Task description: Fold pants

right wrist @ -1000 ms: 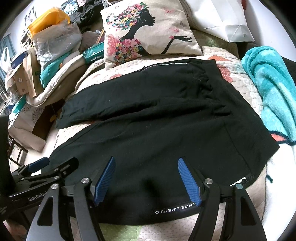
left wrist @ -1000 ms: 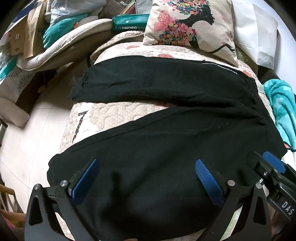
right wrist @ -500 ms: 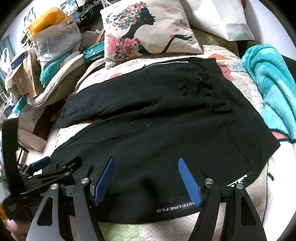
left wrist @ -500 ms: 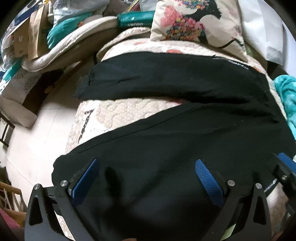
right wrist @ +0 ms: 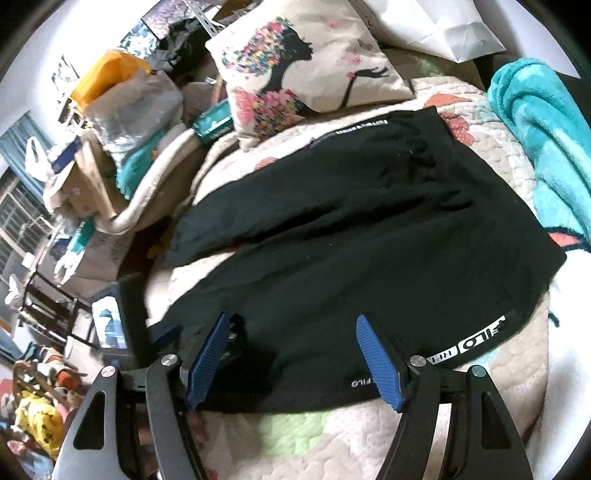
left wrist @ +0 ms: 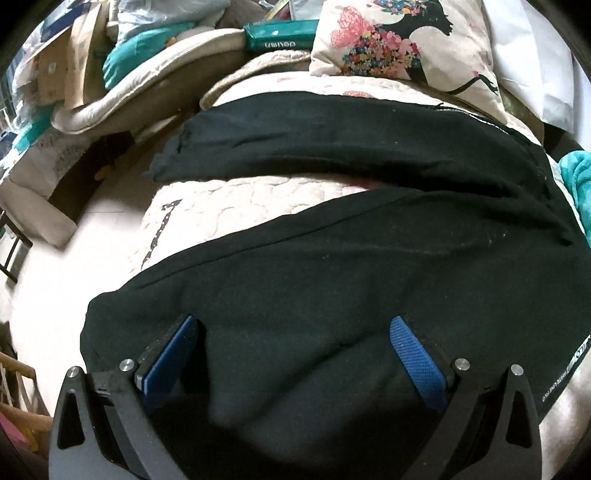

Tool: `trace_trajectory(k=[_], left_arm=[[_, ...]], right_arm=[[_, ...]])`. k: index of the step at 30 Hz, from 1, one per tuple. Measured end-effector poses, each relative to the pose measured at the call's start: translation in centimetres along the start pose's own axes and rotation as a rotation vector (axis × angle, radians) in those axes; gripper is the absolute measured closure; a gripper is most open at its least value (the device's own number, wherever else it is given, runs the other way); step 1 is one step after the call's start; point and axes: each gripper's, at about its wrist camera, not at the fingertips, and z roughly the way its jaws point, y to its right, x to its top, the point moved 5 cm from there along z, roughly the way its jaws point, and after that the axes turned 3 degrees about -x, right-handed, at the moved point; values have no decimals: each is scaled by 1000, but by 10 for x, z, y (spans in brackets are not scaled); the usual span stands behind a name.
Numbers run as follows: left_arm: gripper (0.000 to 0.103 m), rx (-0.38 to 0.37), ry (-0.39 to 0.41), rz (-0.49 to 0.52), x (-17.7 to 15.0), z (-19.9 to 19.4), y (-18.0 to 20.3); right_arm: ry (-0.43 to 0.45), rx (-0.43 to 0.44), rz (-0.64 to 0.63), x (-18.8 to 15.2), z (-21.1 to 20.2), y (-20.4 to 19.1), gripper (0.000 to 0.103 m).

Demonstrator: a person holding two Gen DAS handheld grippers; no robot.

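Observation:
Black pants (left wrist: 332,266) lie spread flat on a quilted bed cover (left wrist: 229,199), legs apart and pointing left, waistband at the right. They also show in the right wrist view (right wrist: 362,236), with white lettering along the near side seam. My left gripper (left wrist: 291,332) is open, its blue pads low over the near leg close to its hem. My right gripper (right wrist: 291,325) is open over the near edge of the same leg, closer to the waistband. The left gripper (right wrist: 162,328) shows at the left of the right wrist view.
A flower-print cushion (right wrist: 303,74) and a white bag (right wrist: 443,26) lie at the far end of the bed. A teal blanket (right wrist: 546,133) lies right of the waistband. Boxes, bags and a padded mat (left wrist: 110,74) crowd the left side beyond the bed edge.
Both grippers have moved closer and lower over the near leg. The right wrist view has tilted. Both stay open and the pants lie as before.

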Motion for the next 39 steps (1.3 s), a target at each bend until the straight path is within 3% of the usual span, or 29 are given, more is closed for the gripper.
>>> trace_trajectory(k=[6, 9, 12, 17, 21, 23, 26, 30, 35, 39], left_arm=[[0, 59, -65, -7, 11, -3, 4], [0, 116, -28, 9, 11, -25, 12], [0, 131, 58, 70, 13, -66, 29], [0, 199, 314, 189, 19, -166, 53], [0, 217, 474, 176, 24, -232, 52], [0, 180, 490, 151, 29, -249, 45], [0, 103, 450, 95, 40, -250, 30], [0, -2, 354, -19, 70, -222, -13], [0, -11, 313, -76, 102, -177, -68], [0, -25, 289, -56, 129, -134, -108]], right_arm=[[91, 15, -59, -1, -35, 4, 25], [115, -4, -78, -1, -46, 13, 24], [139, -20, -61, 2, -56, 23, 24], [210, 2, -23, 9, -77, 27, 24], [267, -15, -45, 13, -90, 22, 24], [288, -28, -45, 16, -95, 22, 24], [308, -55, -50, 19, -96, 23, 24], [293, -89, -55, 22, -87, 28, 24], [226, -124, -104, 33, -77, 19, 24], [176, -102, -257, 66, -77, -10, 23]])
